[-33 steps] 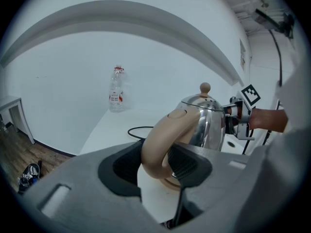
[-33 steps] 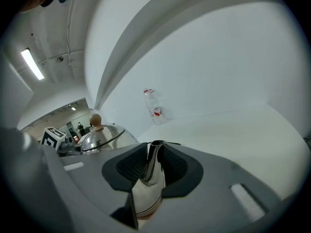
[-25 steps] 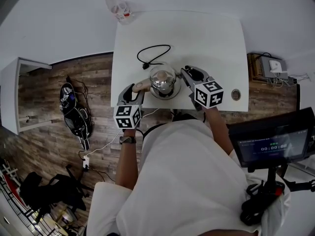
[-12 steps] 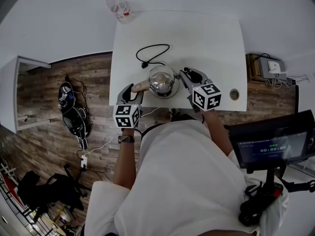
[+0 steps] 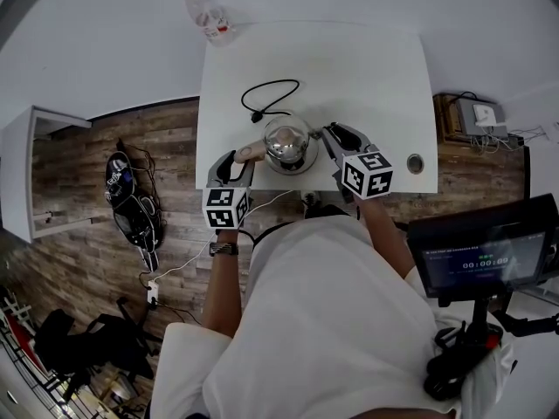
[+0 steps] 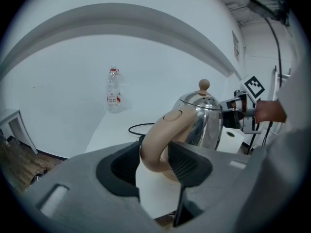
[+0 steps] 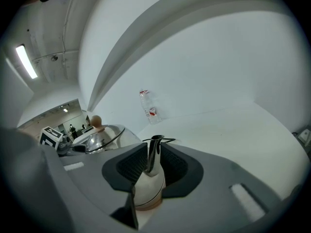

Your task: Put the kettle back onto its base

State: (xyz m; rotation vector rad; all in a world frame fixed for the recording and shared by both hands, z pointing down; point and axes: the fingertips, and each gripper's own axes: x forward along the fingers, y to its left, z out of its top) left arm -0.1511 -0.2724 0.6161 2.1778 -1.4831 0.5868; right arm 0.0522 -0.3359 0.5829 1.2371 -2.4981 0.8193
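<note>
A shiny steel kettle (image 5: 286, 140) stands over its round base (image 5: 302, 166) near the front edge of the white table (image 5: 367, 68). My left gripper (image 5: 238, 162) is shut on the kettle's beige handle (image 6: 160, 140), whose loop sits between both pads. My right gripper (image 5: 332, 140) comes in from the other side and is shut on the narrow spout (image 7: 153, 159). The lid with its wooden knob (image 6: 204, 85) is on. The jaws hide the kettle's underside in both gripper views.
The base's black cord (image 5: 271, 94) loops on the table behind the kettle. A clear plastic bottle (image 5: 210, 11) stands at the far left corner. A cable hole (image 5: 414, 163) sits near the front right. A screen (image 5: 485, 256) is at the right, bags (image 5: 131, 199) on the floor at the left.
</note>
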